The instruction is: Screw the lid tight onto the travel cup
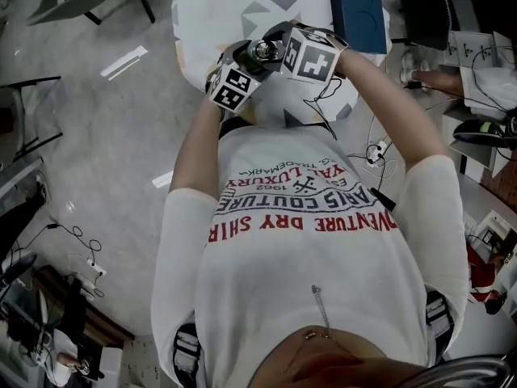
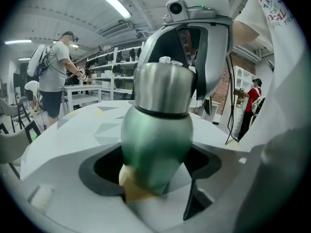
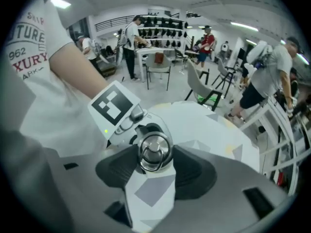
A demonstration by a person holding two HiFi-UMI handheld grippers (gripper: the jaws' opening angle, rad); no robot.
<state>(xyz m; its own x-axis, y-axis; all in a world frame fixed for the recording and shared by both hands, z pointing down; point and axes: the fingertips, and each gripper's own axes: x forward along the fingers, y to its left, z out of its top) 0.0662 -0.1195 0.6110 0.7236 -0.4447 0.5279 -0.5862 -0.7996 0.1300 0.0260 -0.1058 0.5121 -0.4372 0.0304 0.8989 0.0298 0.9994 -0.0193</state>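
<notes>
Left gripper [image 2: 154, 168] is over the near edge of the table [image 1: 206, 23]. Its jaws are closed tight on the green body of the travel cup [image 2: 155, 135]. I see the cup held up above the table, not standing on it, with its base toward that gripper. The steel lid [image 2: 163, 89] sits on the cup's mouth, ring on top. The right gripper [image 3: 154, 155] points steeply down toward the table. Its jaws stand fairly wide, and both dark pads [image 3: 194, 171] press on the lid's sides, so it grips the lid. A dark blue box [image 1: 355, 2] lies at the table's far right corner.
</notes>
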